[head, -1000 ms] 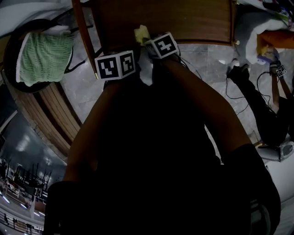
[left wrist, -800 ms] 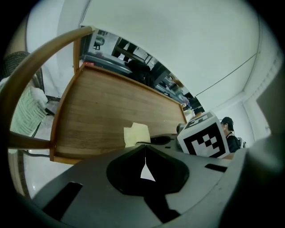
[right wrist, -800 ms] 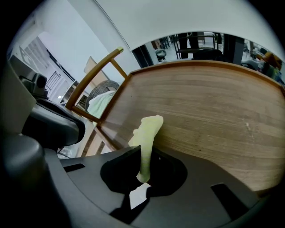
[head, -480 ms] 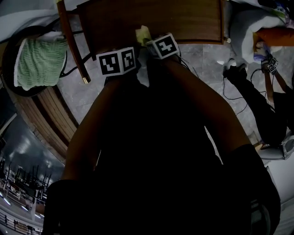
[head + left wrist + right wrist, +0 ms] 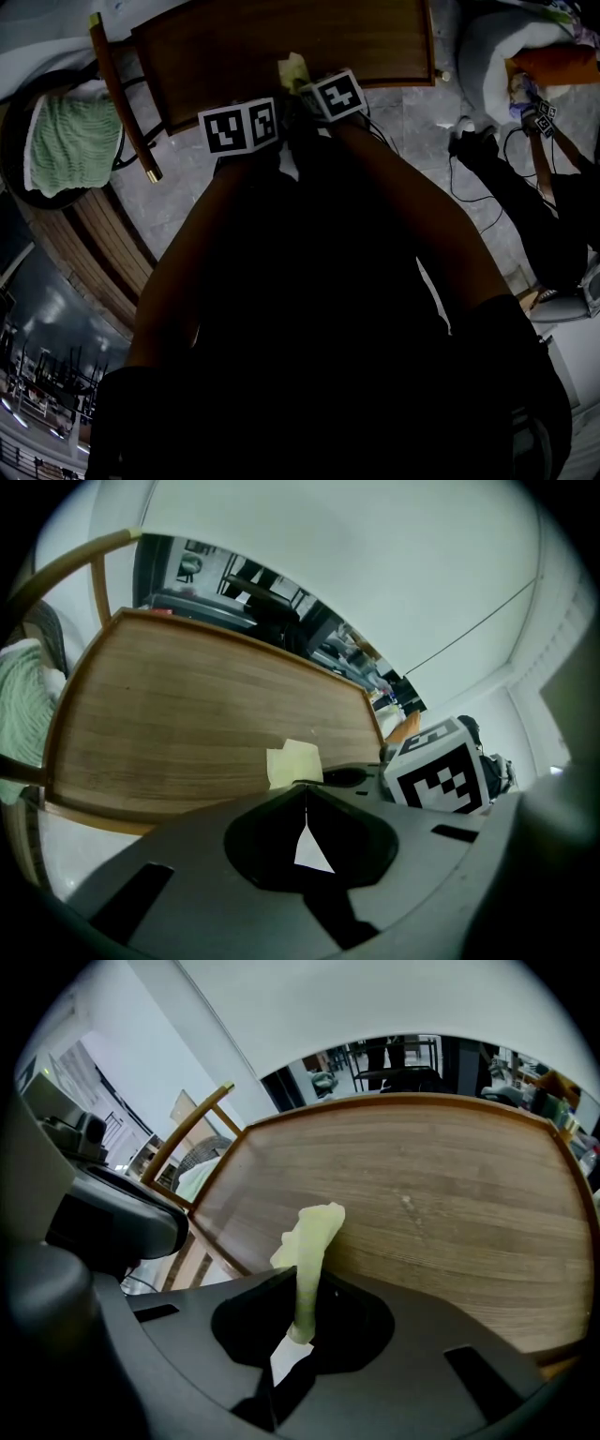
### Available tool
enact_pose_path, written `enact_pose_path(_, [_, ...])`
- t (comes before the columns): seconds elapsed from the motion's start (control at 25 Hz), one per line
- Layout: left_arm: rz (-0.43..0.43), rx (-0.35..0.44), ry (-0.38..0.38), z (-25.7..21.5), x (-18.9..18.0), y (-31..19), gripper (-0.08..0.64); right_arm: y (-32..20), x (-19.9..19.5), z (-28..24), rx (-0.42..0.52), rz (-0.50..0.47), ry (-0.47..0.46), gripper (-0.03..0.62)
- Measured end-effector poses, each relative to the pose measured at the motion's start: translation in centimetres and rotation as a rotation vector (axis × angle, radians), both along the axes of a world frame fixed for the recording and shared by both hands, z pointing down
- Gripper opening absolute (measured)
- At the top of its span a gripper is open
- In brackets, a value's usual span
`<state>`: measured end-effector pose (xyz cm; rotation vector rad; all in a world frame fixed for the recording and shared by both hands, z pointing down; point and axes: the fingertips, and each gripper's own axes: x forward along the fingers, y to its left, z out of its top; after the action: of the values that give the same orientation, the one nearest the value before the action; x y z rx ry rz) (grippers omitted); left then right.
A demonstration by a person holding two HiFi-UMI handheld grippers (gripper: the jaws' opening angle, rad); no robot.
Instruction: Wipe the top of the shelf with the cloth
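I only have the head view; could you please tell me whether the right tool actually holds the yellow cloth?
Observer: Yes, the right tool is shut on the cloth, which sticks up as a narrow strip.
Operator: Thank you. And the left tool?
Observer: Shut on nothing; its jaws meet in a thin line.
Operator: Is the cloth over the shelf top?
Observer: From the left gripper view it shows against the shelf top's near edge; contact is unclear.

Smooth brown wood with straight grain and a low satin sheen on the shelf top. The cloth is soft matt fabric, pale yellow and crumpled. The left gripper and right gripper have matt grey plastic shells. The green towel is ribbed, nubbly textile. The floor is grey stone-look tile, slightly glossy.
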<state>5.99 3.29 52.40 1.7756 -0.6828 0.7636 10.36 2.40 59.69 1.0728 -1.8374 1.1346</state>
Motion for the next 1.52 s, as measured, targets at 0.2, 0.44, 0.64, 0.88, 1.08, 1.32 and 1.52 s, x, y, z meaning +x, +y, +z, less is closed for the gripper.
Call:
enact_pose_path(0.2, [0.020,-0.001,0.006,0.0,2.2,0.3,0.011,0.3,2.0,-0.1,0.003,0.013,-0.001,0.044])
enact_pose_path(0.44, [0.027,0.008,0.007,0.1,4.3,0.1,0.011,0.7,4.0,-0.2,0.007,0.022,-0.005,0.044])
enact_pose_path(0.64, [0.043,0.004,0.007,0.5,6.1,0.3,0.011,1.0,6.7,-0.2,0.010,0.045,0.010,0.044])
enact_pose_path(0.88, [0.084,0.000,0.015,0.7,8.5,0.9,0.011,1.6,9.6,-0.3,0.015,0.083,0.022,0.044])
enact_pose_path(1.08, [0.114,0.002,0.023,0.8,10.4,0.9,0.011,2.0,12.1,-0.3,0.029,0.112,0.032,0.044])
enact_pose_path(1.32, [0.140,-0.001,0.033,0.6,12.4,0.8,0.011,2.3,15.0,-0.6,0.039,0.148,0.039,0.044])
enact_pose_path(1.52, [0.156,0.008,0.048,-0.3,13.2,0.9,0.011,2.5,17.9,-1.0,0.063,0.196,0.057,0.044])
